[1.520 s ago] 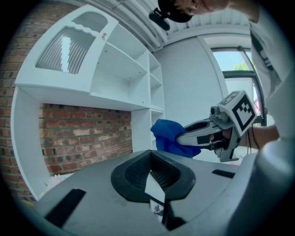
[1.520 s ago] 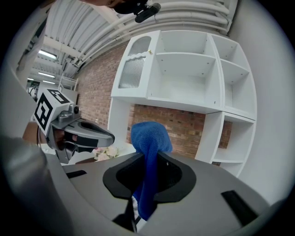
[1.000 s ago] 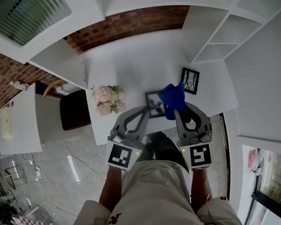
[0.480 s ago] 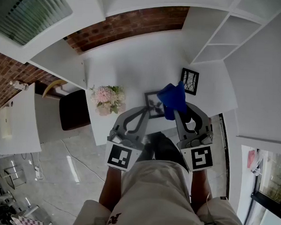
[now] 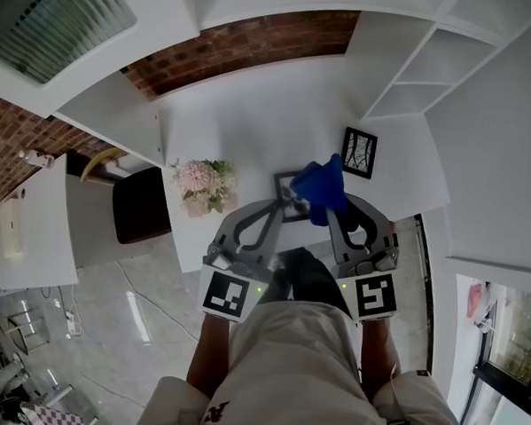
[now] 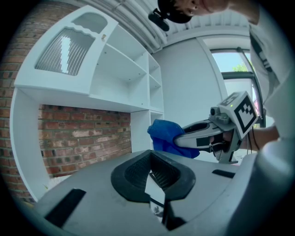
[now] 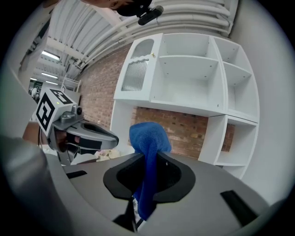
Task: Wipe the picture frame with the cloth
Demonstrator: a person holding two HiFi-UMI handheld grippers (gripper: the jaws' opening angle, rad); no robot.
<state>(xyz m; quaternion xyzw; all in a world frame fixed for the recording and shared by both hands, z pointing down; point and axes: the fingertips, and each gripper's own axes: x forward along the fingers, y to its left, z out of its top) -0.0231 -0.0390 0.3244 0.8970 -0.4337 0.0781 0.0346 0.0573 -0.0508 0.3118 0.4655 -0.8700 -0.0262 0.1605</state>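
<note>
A small black picture frame stands near the front edge of the white desk. My left gripper is shut on its near edge; in the left gripper view the frame shows as a thin edge-on panel between the jaws of my left gripper. My right gripper is shut on a blue cloth, which bunches over the frame's right side. The cloth hangs down through the jaws of my right gripper. From the left gripper view the cloth is just ahead to the right.
A second black picture frame stands further right on the desk. A pink flower bunch sits at the desk's left front. A dark stool is left of the desk. White shelves rise on the right, with a brick wall behind.
The right gripper and the blue cloth have shifted a little to the left, further over the held frame. The left gripper has stayed put.
</note>
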